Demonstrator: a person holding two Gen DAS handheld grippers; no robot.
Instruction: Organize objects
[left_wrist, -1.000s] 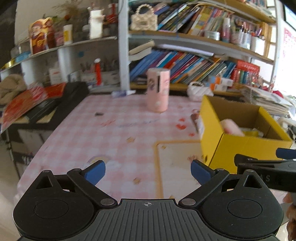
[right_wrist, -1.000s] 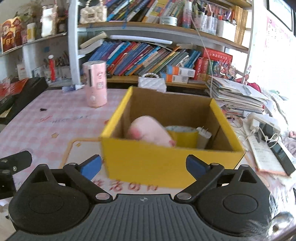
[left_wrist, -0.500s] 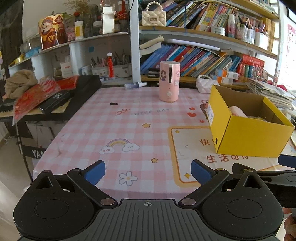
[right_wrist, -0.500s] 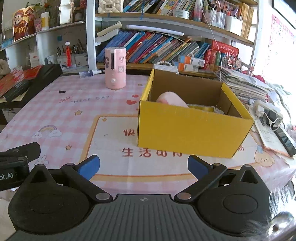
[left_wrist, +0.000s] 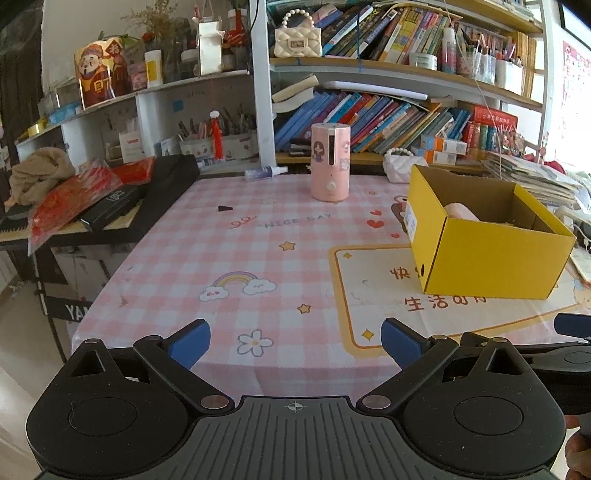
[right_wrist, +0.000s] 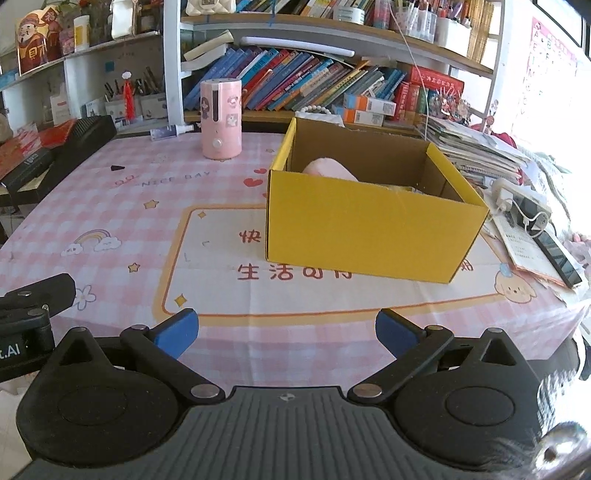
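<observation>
Yellow box (right_wrist: 373, 236) beyond both spread, empty hand-held grippers (right_wrist: 287, 330) at table edge

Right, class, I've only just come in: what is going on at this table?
A person holds two grippers, the left gripper and the right gripper, both open and empty, at the near edge of the table. A yellow box stands on it with a pink soft thing inside. A pink cylinder stands farther back.

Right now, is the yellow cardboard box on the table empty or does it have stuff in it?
Not empty. The open-topped yellow cardboard box holds a soft pink object showing above its front wall; anything else inside is too hidden to identify.
</observation>
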